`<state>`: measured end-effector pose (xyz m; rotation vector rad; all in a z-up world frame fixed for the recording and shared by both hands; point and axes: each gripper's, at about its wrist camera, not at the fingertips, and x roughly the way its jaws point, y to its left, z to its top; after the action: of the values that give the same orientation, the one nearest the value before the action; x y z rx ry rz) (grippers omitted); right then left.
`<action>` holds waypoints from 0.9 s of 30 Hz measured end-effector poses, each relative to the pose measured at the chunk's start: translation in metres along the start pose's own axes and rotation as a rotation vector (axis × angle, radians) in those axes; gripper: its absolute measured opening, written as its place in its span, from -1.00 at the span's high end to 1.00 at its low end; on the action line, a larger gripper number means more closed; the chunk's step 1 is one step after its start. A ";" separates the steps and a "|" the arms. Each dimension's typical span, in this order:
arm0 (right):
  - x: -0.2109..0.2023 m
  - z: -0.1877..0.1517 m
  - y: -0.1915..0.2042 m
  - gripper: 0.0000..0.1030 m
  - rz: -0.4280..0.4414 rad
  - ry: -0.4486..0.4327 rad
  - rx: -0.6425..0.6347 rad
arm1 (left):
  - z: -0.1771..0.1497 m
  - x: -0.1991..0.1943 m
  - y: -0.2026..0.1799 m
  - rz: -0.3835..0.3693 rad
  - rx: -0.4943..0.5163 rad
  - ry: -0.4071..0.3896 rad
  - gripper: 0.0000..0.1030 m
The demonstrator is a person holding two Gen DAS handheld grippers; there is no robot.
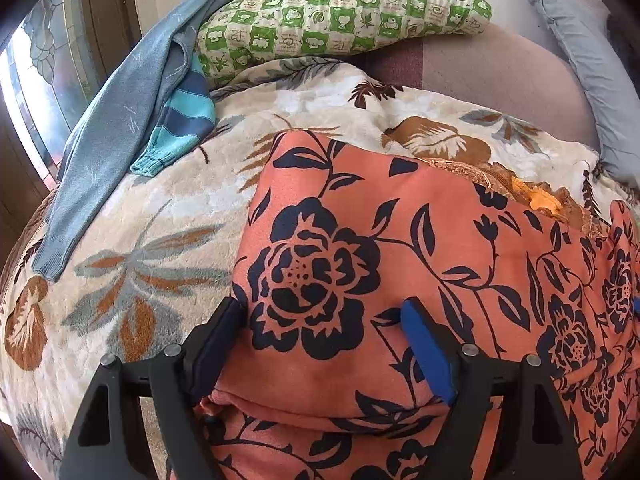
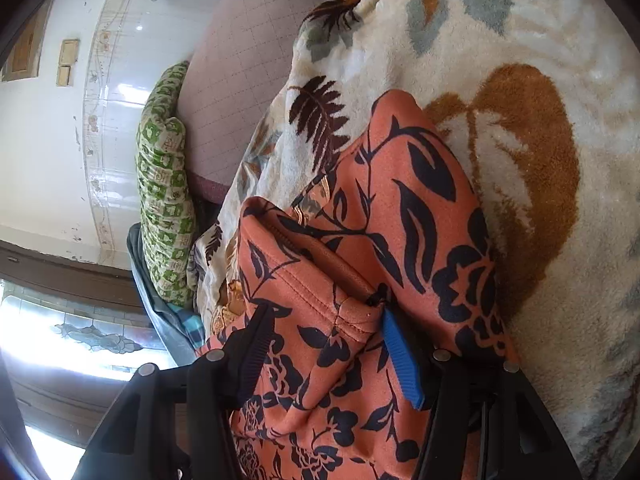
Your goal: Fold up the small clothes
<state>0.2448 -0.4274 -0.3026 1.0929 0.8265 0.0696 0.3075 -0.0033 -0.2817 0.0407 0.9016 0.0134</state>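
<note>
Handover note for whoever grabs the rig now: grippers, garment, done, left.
Left gripper: jaws open, straddling a folded edge of the orange floral garment, not clamping it.
Right gripper: jaws open around a stitched hem of the same garment, no visible pinch.
Garment lies on the cream floral blanket, partly folded and still bunched.
Blue-grey top and striped teal piece lie beside the green checked pillow, seemingly unfolded.
Left: finish and flatten the orange piece, then fold those two.

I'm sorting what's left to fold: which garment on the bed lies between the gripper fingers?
The orange garment with black flowers. The grey-blue sweater and teal striped piece lie beside the green pillow.
</note>
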 end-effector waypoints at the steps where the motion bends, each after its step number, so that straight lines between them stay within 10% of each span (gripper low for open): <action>1: 0.001 -0.001 0.003 -0.13 -0.017 -0.012 -0.024 | 0.000 0.000 0.001 -0.004 -0.004 0.000 -0.60; 5: -0.011 -0.003 0.015 0.69 -0.046 -0.075 -0.087 | 0.001 0.000 0.003 -0.005 -0.019 0.005 -0.60; 19: -0.071 -0.030 0.037 0.77 -0.129 -0.171 -0.247 | -0.005 -0.009 0.020 0.040 -0.082 0.008 -0.60; 25: -0.057 -0.011 0.005 0.35 -0.063 -0.098 -0.063 | -0.013 -0.012 0.026 0.027 -0.084 0.017 -0.60; 27: -0.057 -0.007 0.009 -0.66 -0.064 -0.143 -0.084 | -0.015 -0.012 0.025 0.030 -0.069 0.010 -0.60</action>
<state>0.2032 -0.4419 -0.2651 0.9805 0.7233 -0.0267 0.2890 0.0214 -0.2806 -0.0101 0.9095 0.0727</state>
